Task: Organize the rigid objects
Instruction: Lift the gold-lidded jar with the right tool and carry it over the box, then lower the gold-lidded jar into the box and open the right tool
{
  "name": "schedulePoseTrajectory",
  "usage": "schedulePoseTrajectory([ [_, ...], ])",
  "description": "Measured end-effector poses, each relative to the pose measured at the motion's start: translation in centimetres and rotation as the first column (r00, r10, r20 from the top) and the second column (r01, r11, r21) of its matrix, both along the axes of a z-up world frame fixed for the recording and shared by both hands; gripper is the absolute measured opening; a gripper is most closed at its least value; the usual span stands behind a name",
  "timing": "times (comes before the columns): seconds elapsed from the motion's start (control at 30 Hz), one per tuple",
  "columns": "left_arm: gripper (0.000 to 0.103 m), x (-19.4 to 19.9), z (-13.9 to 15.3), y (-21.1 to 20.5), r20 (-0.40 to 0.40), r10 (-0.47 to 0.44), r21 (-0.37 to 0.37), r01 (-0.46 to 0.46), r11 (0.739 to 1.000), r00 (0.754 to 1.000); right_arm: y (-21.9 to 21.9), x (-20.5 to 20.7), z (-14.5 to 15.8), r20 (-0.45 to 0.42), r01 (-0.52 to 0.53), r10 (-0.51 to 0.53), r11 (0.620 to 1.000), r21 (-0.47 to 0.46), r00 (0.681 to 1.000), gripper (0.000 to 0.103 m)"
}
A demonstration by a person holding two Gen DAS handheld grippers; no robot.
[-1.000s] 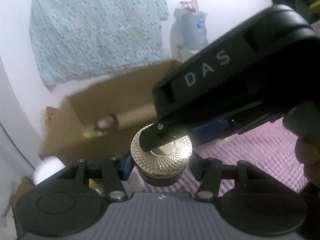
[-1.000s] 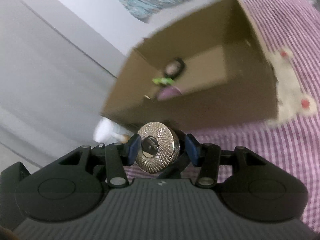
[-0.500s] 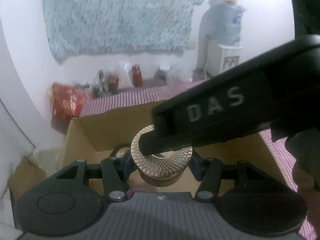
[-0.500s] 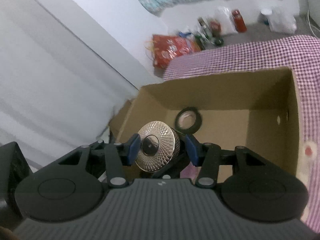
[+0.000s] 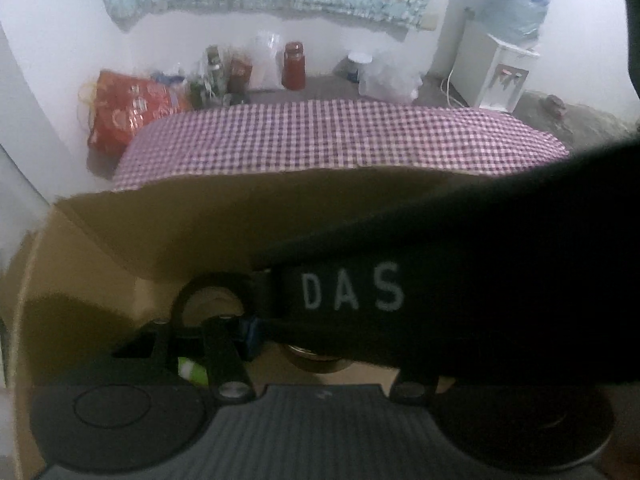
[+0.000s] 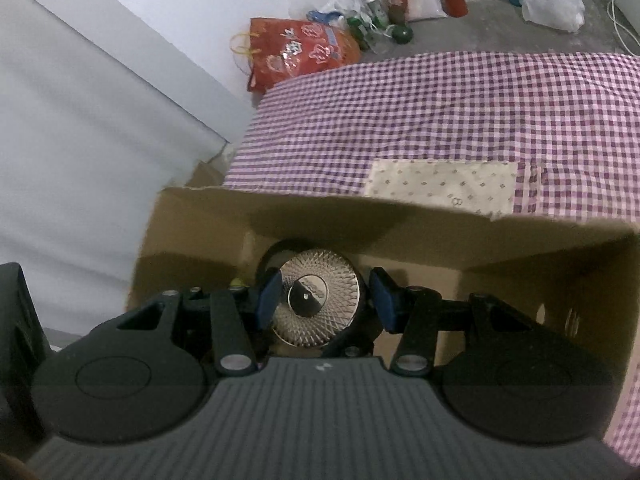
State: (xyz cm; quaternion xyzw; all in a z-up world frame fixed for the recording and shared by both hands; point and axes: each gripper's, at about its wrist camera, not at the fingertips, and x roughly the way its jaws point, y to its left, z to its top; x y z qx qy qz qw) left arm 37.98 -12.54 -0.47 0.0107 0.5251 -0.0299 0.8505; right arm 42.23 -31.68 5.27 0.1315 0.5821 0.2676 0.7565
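Observation:
A round silver tin [image 6: 316, 300] with a diamond-cut lid sits between both grippers inside an open cardboard box [image 6: 400, 224]. My right gripper [image 6: 324, 300] has its blue pads on either side of the tin, the left pad touching and the right pad [image 6: 382, 300] slightly off. In the left wrist view the right tool's black body marked DAS [image 5: 440, 296] covers most of the tin [image 5: 316, 362]. My left gripper [image 5: 320, 344] holds the tin's sides. A black tape roll [image 5: 208, 300] and a green item [image 5: 192, 368] lie on the box floor.
The box stands on a purple checked cloth [image 6: 440, 112] with a cream patch [image 6: 440, 188]. Beyond the bed, on the floor, are a red bag [image 6: 296, 52], bottles and jars [image 6: 376, 4], and a water dispenser [image 5: 496, 68]. A white wall lies left.
Both grippers have carried the tin forward and down, from above the box's rim to inside it. The right gripper's pads have spread slightly around the tin.

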Motion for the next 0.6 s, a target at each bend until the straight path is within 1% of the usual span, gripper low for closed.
schedulePoseTrajectory([
  [0.13, 0.057, 0.9, -1.1, -0.1, -0.033, 0.004, -0.032, -0.005, 0.999, 0.999, -0.1, 0.9, -1.4, -0.003, 0.012, -0.012, 1.0, -0.016, 1.0, 0.047],
  [0.23, 0.058, 1.1, -1.7, 0.1, -0.058, 0.008, -0.077, -0.012, 0.997, 0.998, -0.5, 1.1, -1.9, -0.001, 0.026, -0.026, 0.999, -0.021, 1.0, 0.047],
  [0.3, 0.062, 1.1, -1.8, 0.4, -0.057, 0.012, -0.104, -0.017, 0.994, 0.998, -0.8, 0.9, -2.0, 0.012, 0.037, -0.037, 0.999, -0.01, 0.999, 0.048],
  [0.33, 0.062, 1.1, -1.7, 0.7, -0.045, 0.017, -0.103, -0.022, 0.994, 0.999, -1.0, 0.7, -1.8, 0.019, 0.046, -0.046, 0.999, -0.001, 0.999, 0.048],
  [0.43, 0.067, 0.7, -0.4, 1.1, -0.013, 0.022, -0.107, -0.024, 0.994, 1.0, -1.6, 0.1, -0.8, 0.053, 0.063, -0.065, 0.998, 0.031, 0.996, 0.048],
  [0.53, 0.074, -0.6, 1.6, 1.4, 0.016, 0.031, -0.138, -0.029, 0.99, 0.999, -2.9, -1.2, 1.3, 0.103, 0.098, -0.106, 0.992, 0.08, 0.989, 0.048],
  [0.6, 0.081, -2.0, 3.2, 1.6, 0.036, 0.024, -0.161, -0.018, 0.987, 0.999, -4.2, -2.5, 3.3, 0.129, 0.113, -0.13, 0.985, 0.132, 0.983, 0.048],
])
